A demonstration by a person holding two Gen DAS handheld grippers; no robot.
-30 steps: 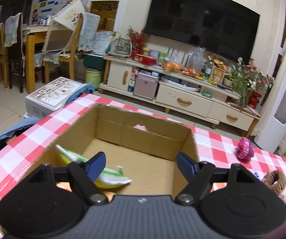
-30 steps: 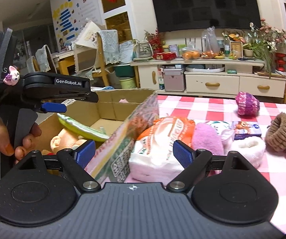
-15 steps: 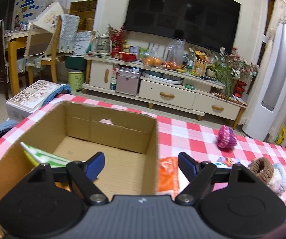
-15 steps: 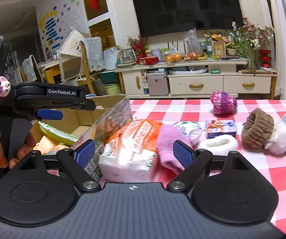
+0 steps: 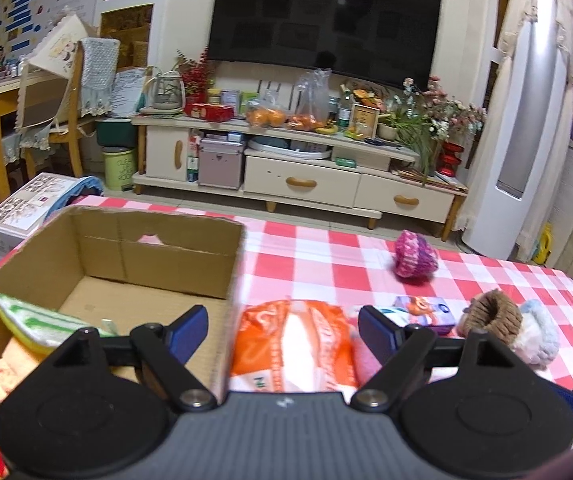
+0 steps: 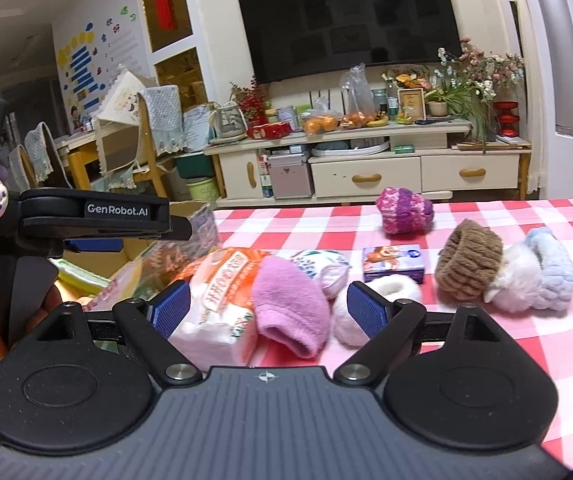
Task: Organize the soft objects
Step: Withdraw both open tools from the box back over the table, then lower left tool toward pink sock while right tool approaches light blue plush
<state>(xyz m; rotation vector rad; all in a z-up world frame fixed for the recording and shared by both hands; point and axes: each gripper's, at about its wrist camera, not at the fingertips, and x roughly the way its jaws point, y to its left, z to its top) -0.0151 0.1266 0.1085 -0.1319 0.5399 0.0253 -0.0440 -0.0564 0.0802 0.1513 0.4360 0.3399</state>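
A cardboard box [image 5: 154, 240] stands on the checked tablecloth [image 5: 326, 268] at the left. It holds a green-and-white pack [image 5: 38, 318] and a peach plush [image 5: 4, 372]. My left gripper [image 5: 282, 330] is open and empty, above the box's right wall and an orange-and-white tissue pack [image 5: 294, 340]. My right gripper [image 6: 268, 306] is open and empty, just before the tissue pack [image 6: 218, 292] and a pink sock [image 6: 290, 304]. A white fluffy item [image 6: 382, 292], a brown knit cuff [image 6: 468, 264], a white-and-blue fluffy item [image 6: 534, 276] and a purple knit ball [image 6: 404, 210] lie further right.
A small blue tissue packet [image 6: 392, 260] lies behind the white fluffy item. The left gripper's body [image 6: 94, 220] shows at the left of the right wrist view. A TV cabinet [image 5: 298, 176] and chairs [image 5: 58, 120] stand beyond the table's far edge.
My left gripper has moved right, from over the box's inside to over its right wall and the tissue pack. My right gripper has also shifted right, towards the pink sock.
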